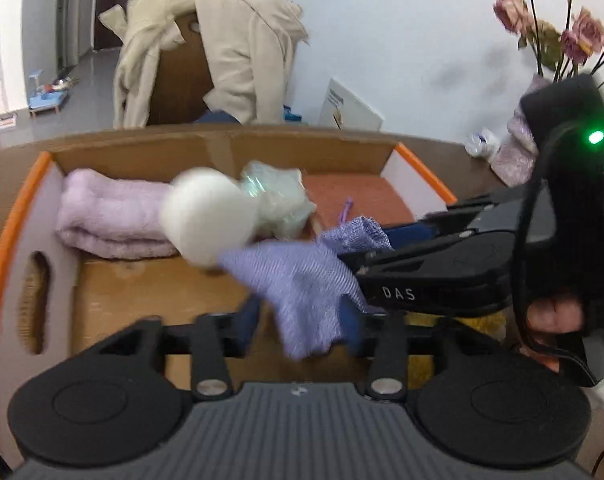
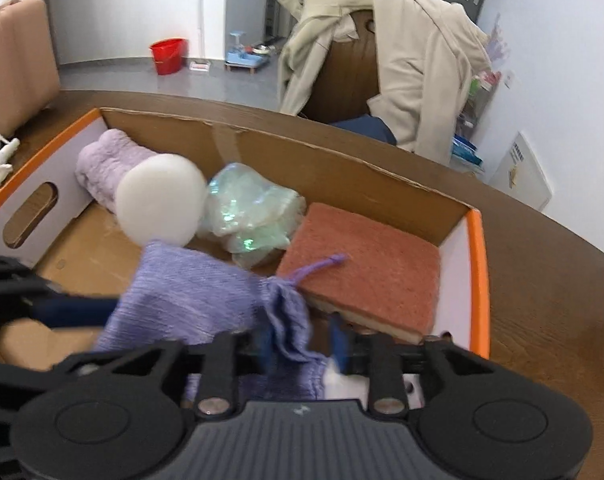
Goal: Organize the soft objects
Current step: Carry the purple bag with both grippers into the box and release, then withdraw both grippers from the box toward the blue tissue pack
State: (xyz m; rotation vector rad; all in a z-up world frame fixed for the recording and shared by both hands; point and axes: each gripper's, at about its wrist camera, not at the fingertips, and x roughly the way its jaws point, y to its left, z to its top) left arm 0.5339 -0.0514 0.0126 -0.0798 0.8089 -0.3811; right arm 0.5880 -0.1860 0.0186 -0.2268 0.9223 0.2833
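Purple knit pouch (image 2: 189, 300) hangs over the open cardboard box (image 2: 342, 168), held from both sides. Left gripper (image 1: 302, 316) has its blue pads (image 1: 352, 326) apart w/ the pouch's lower corner draped between them; cloth hides the contact, so can't tell if it's really pinched. Right gripper (image 2: 297, 346) has blue pads either side of the bunched drawstring end; looks closed on the fabric, but the cloth covers the pad faces. Pouch edges blurred in both views.

White round puff (image 2: 159, 200) sits partly behind the pouch's top corner; its underside isn't visible, so unclear what it rests on. Inside the box: lilac folded towel (image 1: 109, 216) at the left end, partly blocked by the puff; crinkly clear-green bag (image 2: 249, 216) in the middle, contents hard to make out; red-orange sponge pad (image 2: 366, 272) at the right end, near edge cut off by the gripper body. Pouch cord (image 2: 322, 264) lies across the sponge.

Beige coat (image 2: 414, 60) over a chair beyond the table (image 2: 542, 288).
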